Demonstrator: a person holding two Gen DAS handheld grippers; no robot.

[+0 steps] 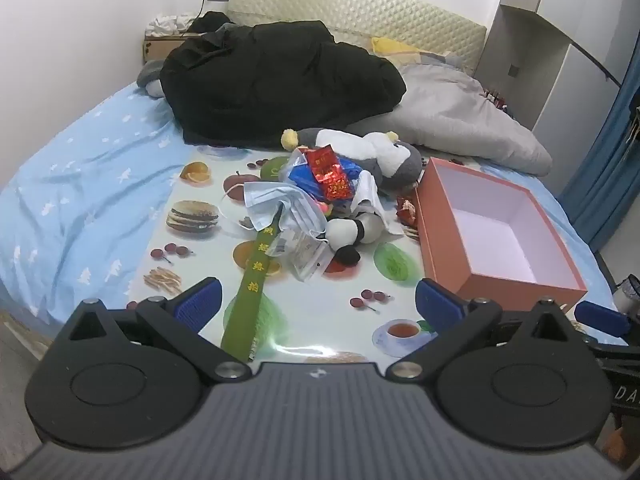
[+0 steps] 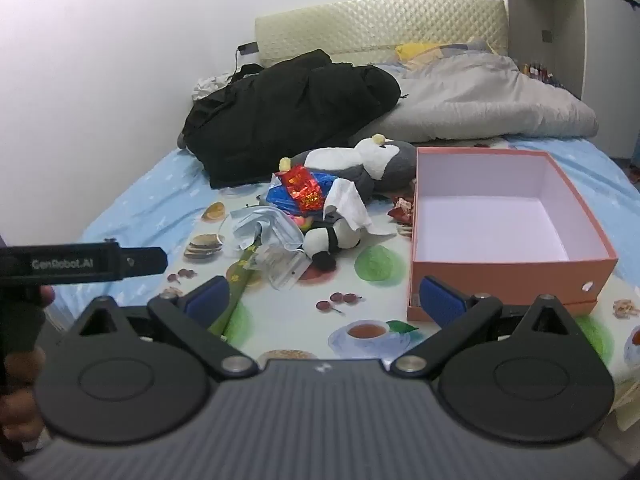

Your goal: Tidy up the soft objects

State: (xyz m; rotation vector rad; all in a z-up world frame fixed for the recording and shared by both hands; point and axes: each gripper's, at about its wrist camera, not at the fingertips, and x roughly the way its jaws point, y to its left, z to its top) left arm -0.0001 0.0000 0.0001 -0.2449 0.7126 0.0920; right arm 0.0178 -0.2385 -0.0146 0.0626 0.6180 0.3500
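Both the left gripper (image 1: 318, 298) and right gripper (image 2: 324, 295) stand wide and empty over the mat's near edge; mid-mat lies the small panda plush (image 2: 330, 239), the penguin plush (image 2: 360, 164) behind; the orange box (image 2: 576, 268) sits right; best pinch a plush's body, clear of the masks (image 2: 264, 226).

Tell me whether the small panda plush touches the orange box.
Apart. The right wrist view shows printed mat between the panda plush and the orange box.

Penguin plush (image 1: 372, 152) half under clutter
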